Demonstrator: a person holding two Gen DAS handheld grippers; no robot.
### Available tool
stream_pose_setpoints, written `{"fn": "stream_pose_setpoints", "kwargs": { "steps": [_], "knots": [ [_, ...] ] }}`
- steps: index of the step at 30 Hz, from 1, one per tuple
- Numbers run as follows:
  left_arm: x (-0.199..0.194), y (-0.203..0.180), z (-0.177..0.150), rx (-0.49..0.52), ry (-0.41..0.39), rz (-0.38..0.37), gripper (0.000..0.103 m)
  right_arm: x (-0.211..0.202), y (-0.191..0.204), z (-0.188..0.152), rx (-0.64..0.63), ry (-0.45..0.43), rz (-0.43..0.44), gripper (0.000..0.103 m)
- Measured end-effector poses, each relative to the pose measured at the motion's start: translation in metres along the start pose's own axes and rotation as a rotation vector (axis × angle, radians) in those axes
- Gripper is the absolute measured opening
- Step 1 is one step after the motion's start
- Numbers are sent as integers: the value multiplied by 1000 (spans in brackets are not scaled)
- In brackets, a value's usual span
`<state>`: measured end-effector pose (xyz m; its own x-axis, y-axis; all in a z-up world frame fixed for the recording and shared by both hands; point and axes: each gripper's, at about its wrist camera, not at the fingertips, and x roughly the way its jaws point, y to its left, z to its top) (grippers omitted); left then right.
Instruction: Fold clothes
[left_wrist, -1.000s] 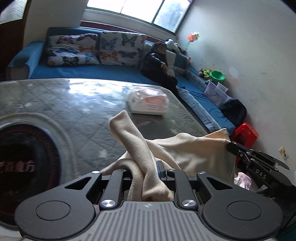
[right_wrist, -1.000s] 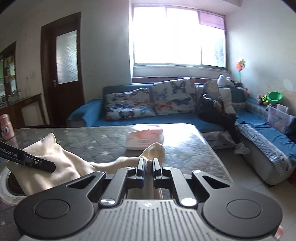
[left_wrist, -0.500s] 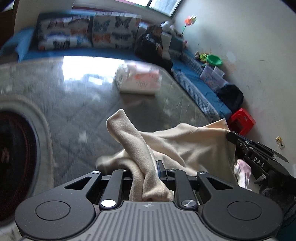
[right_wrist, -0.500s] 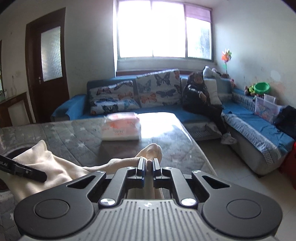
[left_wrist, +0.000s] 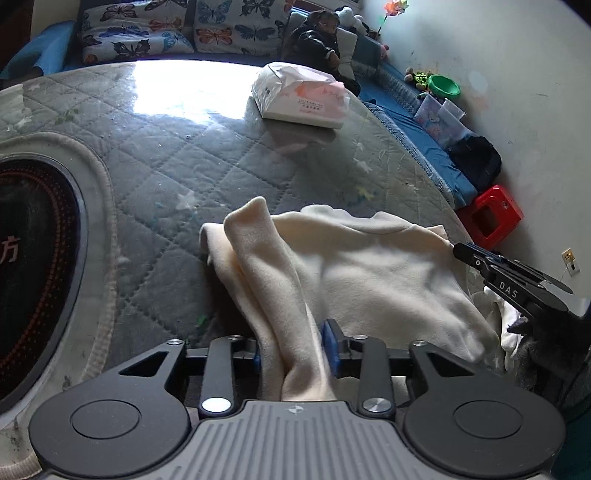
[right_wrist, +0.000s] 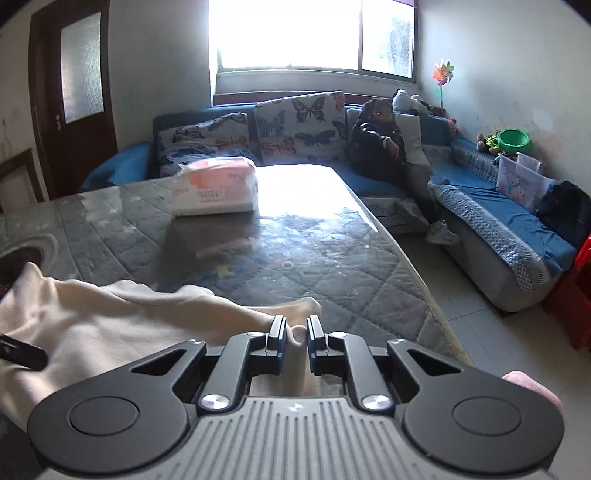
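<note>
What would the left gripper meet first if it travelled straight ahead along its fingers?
Likely the cream garment that the left gripper grips, then the quilted table cover; the tissue pack lies farther right, probably off-line.

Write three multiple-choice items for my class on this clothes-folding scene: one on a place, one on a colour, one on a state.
1. Where does the white and pink packet lie?
A on the sofa
B on the quilted table
C on the floor
2. What colour is the garment?
A cream
B red
C blue
3. How does the left gripper stand?
A wide open and bare
B shut on cloth
C out of view

Answers:
1 B, it rests on the table beyond the garment.
2 A, the cloth is pale cream.
3 B, a bunched fold sits between its fingers; the right gripper pinches cloth too.
</note>
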<state>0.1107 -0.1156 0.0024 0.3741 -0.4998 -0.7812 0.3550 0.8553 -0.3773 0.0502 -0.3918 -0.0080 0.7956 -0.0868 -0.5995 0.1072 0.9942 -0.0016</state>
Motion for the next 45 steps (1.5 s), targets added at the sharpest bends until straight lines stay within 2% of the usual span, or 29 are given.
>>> {"fn": "stream_pose_setpoints", "kwargs": {
  "steps": [2,5,14,18,20,22,31,38,45],
  "knots": [
    [-4,1,-1,9,-12,27,54,-1,1,-1,-1,-6,-7,16],
    [-10,6,1,8,-34,61,57,-8,8,1,-1,-33,23,27],
    [-27,15,11,10,-105,141,56,9,38,7,0,-6,152,37],
    [-25,9,20,25,-119,131,55,20,47,7,-7,7,158,38],
    [-21,5,24,35,-122,123,51,23,49,7,-7,11,158,41],
    [-15,-1,29,46,-123,121,50,27,50,7,-6,15,158,43],
    [13,-19,49,110,-124,164,48,36,53,5,-10,19,147,53],
    [35,-18,47,136,-98,212,48,38,57,5,-30,14,147,62],
    [25,-21,46,138,-120,215,48,18,58,6,-34,-6,150,68]
  ]
}}
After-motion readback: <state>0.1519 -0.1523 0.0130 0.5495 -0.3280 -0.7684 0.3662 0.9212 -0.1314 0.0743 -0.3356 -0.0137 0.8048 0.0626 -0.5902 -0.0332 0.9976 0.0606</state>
